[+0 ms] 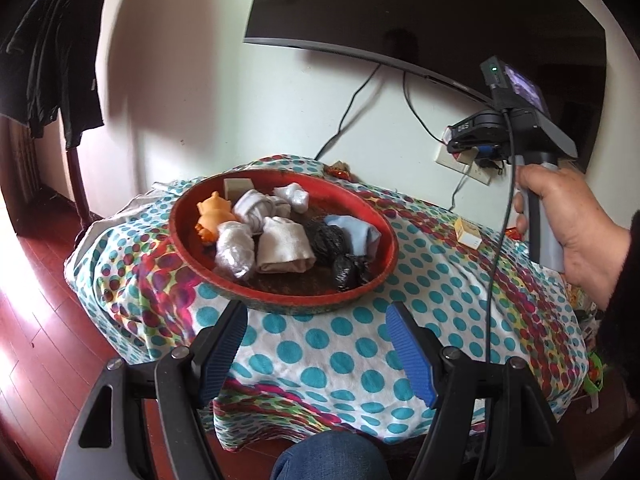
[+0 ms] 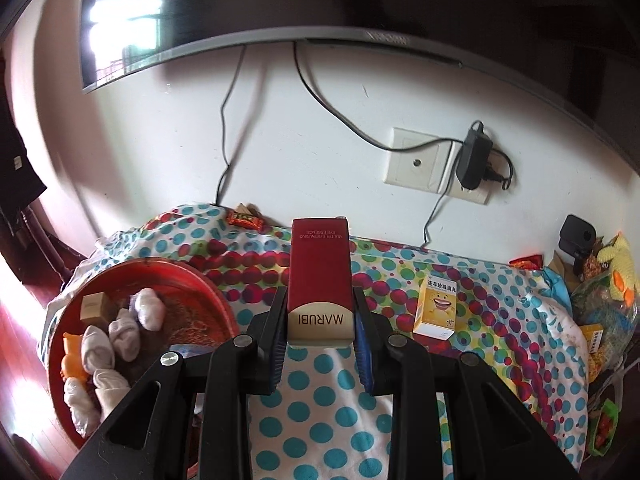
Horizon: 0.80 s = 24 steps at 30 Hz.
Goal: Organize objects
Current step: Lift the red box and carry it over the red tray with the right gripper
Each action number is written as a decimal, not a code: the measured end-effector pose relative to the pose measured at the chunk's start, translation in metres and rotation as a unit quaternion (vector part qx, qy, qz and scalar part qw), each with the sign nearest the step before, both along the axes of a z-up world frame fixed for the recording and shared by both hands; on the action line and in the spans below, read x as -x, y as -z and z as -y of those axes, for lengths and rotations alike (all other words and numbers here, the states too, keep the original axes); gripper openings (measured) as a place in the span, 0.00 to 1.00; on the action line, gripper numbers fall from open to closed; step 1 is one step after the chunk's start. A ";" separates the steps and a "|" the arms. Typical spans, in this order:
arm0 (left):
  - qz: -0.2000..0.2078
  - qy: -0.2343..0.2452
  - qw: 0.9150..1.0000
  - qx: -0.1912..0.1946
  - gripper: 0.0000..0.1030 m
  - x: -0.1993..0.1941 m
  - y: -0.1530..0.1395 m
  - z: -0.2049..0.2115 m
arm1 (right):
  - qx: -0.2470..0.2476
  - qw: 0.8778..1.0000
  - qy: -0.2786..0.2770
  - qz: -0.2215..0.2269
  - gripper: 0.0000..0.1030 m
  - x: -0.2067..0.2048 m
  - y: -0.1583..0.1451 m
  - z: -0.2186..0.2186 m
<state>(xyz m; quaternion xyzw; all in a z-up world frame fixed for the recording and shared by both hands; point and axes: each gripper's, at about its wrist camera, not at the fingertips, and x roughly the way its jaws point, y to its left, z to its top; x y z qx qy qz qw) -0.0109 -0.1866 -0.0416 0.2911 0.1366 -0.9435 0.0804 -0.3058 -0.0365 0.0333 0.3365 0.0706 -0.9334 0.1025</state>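
A round red tray (image 1: 184, 240) sits on the polka-dot cloth (image 1: 340, 360). It holds rolled socks (image 1: 284, 250), an orange toy (image 1: 212, 216), black bundles (image 1: 340, 256), a blue cloth (image 1: 356, 236) and a small tan box (image 1: 238, 188). My left gripper (image 1: 316, 350) is open and empty, just in front of the tray. My right gripper (image 2: 320, 334) is shut on a red MARUBI box (image 2: 320, 276), held above the cloth to the right of the tray (image 2: 192, 284). A yellow box (image 2: 436, 308) stands on the cloth further right; it also shows in the left wrist view (image 1: 468, 233).
A TV (image 2: 280, 0) hangs on the wall above, with cables and a wall socket (image 2: 436, 164). Snack packets and a yellow knitted toy (image 2: 616, 268) crowd the table's right edge. A red wrapper (image 2: 244, 218) lies at the back. Dark clothes (image 1: 52, 40) hang left.
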 end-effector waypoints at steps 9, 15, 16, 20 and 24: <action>0.009 -0.045 0.999 -0.015 0.72 -0.011 0.005 0.033 | -0.013 0.999 -0.033 -0.012 0.27 -0.023 -0.013 0.037; 0.019 -0.059 0.998 -0.024 0.72 -0.011 0.012 0.046 | -0.027 0.997 -0.066 -0.008 0.27 -0.035 -0.005 0.075; 0.022 -0.061 0.998 -0.025 0.72 -0.010 0.013 0.048 | -0.029 0.997 -0.071 -0.007 0.27 -0.037 -0.002 0.080; 0.031 -0.068 0.997 -0.027 0.72 -0.007 0.019 0.053 | -0.029 0.995 -0.090 0.005 0.27 -0.044 0.012 0.101; 0.051 -0.068 0.996 -0.034 0.72 -0.002 0.029 0.057 | -0.031 0.993 -0.113 0.019 0.27 -0.051 0.030 0.121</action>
